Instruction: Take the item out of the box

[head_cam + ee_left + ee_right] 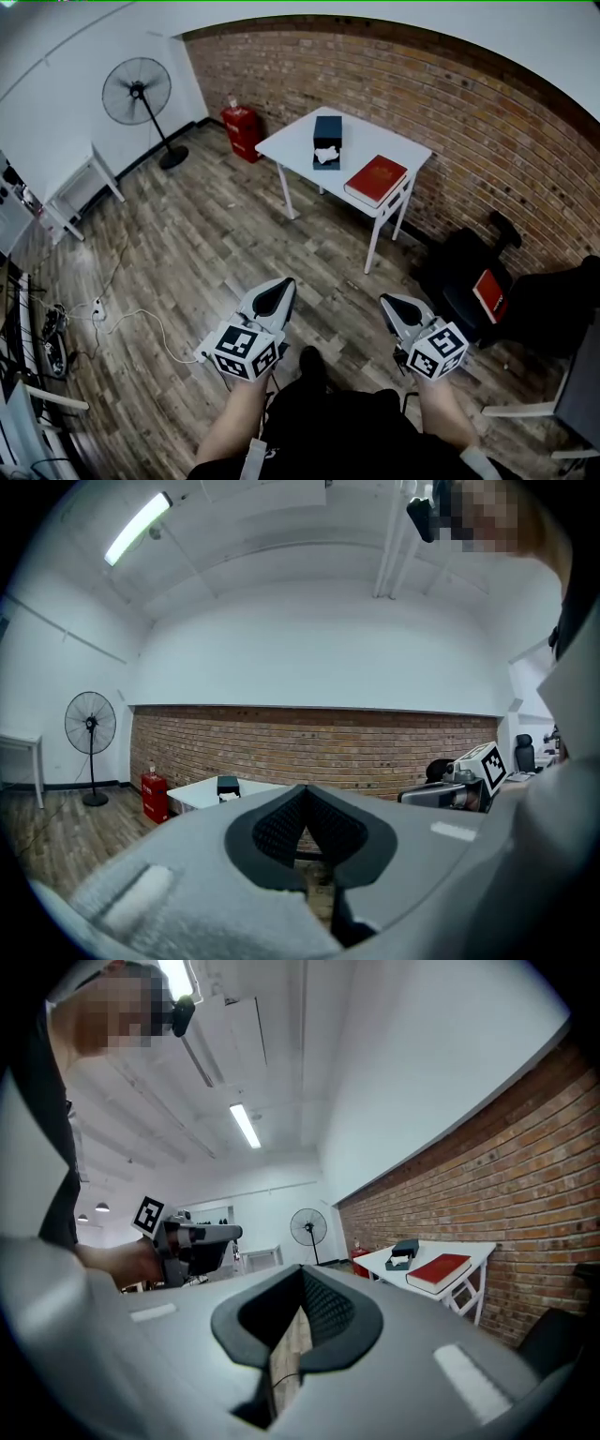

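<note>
approach step, nothing grasped: left gripper (pixel 279 292) and right gripper (pixel 392 307) both closed and empty; box (pixel 327 139) with white item (pixel 325 156) sits on the table (pixel 384 142) well ahead of both claws, so the next move likely calls for closing in and opening the jaws.

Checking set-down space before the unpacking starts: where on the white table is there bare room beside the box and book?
In the head view, the white square table is bare left of the dark box, towards its corner, and behind the red hardcover book, towards the brick wall. It is crowded between box and book, where only a narrow strip shows.
</note>
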{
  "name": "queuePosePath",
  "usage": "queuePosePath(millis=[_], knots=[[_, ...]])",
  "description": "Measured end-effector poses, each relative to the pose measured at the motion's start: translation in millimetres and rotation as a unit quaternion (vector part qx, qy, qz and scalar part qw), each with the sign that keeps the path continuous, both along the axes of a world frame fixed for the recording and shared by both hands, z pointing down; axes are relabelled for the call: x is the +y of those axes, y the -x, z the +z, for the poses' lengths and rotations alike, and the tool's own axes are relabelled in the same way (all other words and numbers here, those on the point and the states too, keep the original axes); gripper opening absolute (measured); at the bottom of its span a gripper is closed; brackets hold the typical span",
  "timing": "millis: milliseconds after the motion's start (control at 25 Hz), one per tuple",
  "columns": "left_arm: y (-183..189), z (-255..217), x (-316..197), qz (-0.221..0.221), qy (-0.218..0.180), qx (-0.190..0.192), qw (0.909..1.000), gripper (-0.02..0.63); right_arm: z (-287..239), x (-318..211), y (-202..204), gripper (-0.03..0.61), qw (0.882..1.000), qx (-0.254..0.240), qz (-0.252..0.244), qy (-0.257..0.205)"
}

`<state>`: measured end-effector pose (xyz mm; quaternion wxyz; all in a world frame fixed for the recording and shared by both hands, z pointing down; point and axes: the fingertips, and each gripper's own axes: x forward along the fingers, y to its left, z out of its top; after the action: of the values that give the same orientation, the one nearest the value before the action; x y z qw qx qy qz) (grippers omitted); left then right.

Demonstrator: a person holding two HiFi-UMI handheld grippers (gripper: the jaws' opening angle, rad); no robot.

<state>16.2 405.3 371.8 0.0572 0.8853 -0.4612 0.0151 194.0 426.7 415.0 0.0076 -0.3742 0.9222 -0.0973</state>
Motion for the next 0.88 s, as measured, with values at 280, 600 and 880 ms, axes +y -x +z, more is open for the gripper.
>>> queuePosePath(millis=[280, 600, 880], knots=[[1, 21, -42, 0.023, 0.026, 0.006, 0.9994, 0.005, 25, -32, 1, 0.0, 0.999, -0.004, 0.016, 0.039], [39, 24, -130, 0.037, 0.03, 0.001, 0.9988, 0.005, 31, -120, 24, 0.0, 0.997, -0.011, 0.042, 0.056], [80, 13, -203, 0.052, 0.016, 0.004, 0.9985, 0.005, 32, -189, 91, 0.0, 0.997, 0.0, 0.021, 0.068]])
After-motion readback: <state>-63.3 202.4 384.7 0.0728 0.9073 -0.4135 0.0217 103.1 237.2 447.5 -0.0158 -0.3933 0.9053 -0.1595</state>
